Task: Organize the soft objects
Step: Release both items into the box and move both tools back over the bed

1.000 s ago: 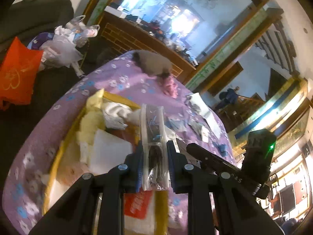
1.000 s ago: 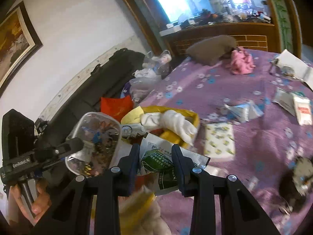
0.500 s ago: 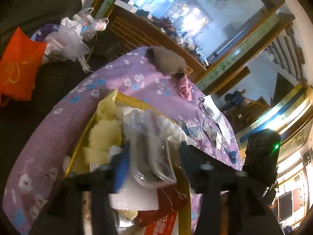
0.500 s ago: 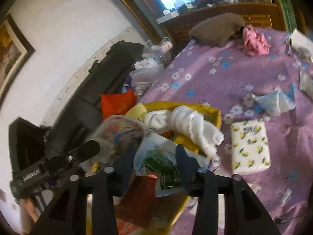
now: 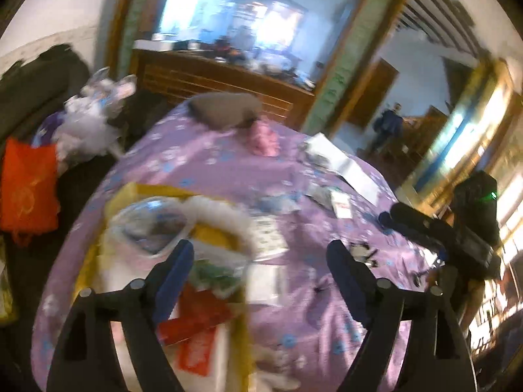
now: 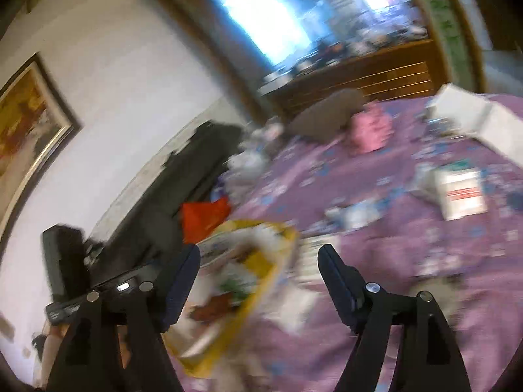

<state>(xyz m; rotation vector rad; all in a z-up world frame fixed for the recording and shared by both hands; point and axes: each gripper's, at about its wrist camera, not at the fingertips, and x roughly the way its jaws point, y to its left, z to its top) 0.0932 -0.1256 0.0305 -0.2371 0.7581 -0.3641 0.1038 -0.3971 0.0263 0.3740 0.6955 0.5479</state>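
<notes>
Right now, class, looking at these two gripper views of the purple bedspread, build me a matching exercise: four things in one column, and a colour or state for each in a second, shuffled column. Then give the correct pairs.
Column one:
1. left gripper
2. small cloth bundle near the far edge of the bedspread
3. bin holding the soft items
4. bag beside the bed

Column two:
A. orange-red
B. pink
C. open, holding nothing
D. yellow

Pairs: 1-C, 2-B, 3-D, 4-A
</notes>
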